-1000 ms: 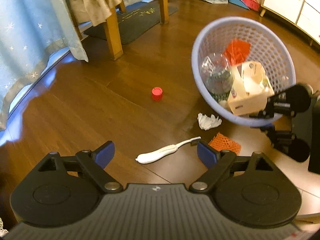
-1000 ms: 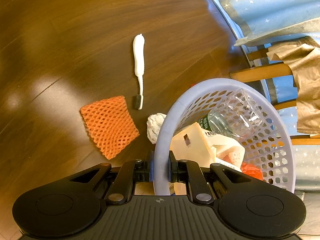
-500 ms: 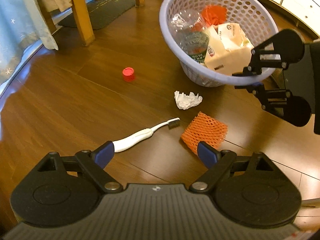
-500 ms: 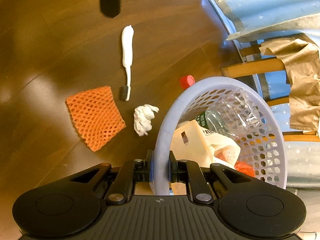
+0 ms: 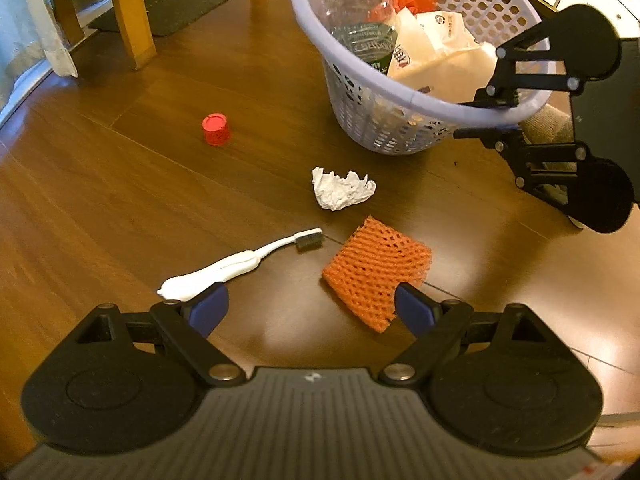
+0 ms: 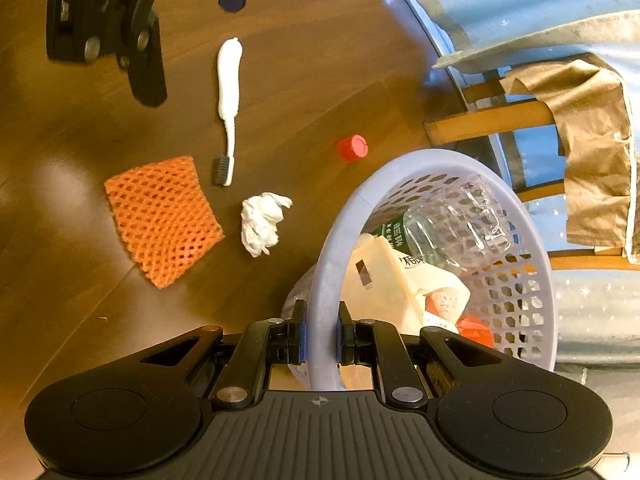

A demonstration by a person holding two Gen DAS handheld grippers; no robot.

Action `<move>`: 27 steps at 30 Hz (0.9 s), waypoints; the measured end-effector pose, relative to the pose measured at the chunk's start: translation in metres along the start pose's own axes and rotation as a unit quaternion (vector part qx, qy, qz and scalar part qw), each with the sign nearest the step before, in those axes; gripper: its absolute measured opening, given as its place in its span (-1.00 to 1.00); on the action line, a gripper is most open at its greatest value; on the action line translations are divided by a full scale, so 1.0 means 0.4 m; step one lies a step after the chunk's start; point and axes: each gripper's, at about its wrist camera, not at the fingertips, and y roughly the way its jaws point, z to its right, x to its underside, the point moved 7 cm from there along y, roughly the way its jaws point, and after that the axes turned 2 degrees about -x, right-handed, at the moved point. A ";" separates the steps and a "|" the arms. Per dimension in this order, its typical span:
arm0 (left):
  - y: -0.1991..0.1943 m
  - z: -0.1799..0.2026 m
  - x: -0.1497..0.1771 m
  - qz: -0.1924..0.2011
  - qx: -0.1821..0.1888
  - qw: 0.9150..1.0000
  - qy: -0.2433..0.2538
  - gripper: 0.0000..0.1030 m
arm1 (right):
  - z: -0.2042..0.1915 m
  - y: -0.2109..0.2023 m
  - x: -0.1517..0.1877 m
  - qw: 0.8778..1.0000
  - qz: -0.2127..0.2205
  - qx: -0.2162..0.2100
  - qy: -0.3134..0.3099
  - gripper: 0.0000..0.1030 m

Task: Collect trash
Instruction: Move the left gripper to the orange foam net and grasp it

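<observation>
Writing on the carton (image 5: 436, 46) and bottle label (image 5: 366, 46) in the basket (image 5: 404, 96) is too blurry to read; right tongs (image 6: 320, 346) are pinched tight on the basket's near rim. Left tongs (image 5: 310, 312) hang wide open and empty over the floor (image 5: 120, 208); toothbrush (image 5: 236, 268) just beyond the left pad, orange mesh (image 5: 374, 268) by the right, tissue wad (image 5: 342, 190) and red cap (image 5: 216, 129) farther off.

Warm dim light, floor (image 5: 120, 208) glare, fisheye-bent edges.
</observation>
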 end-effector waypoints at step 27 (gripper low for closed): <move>0.153 0.016 0.032 -0.006 0.004 0.989 -0.150 0.60 | 0.015 0.006 0.038 1.000 0.005 -0.005 0.019 -0.81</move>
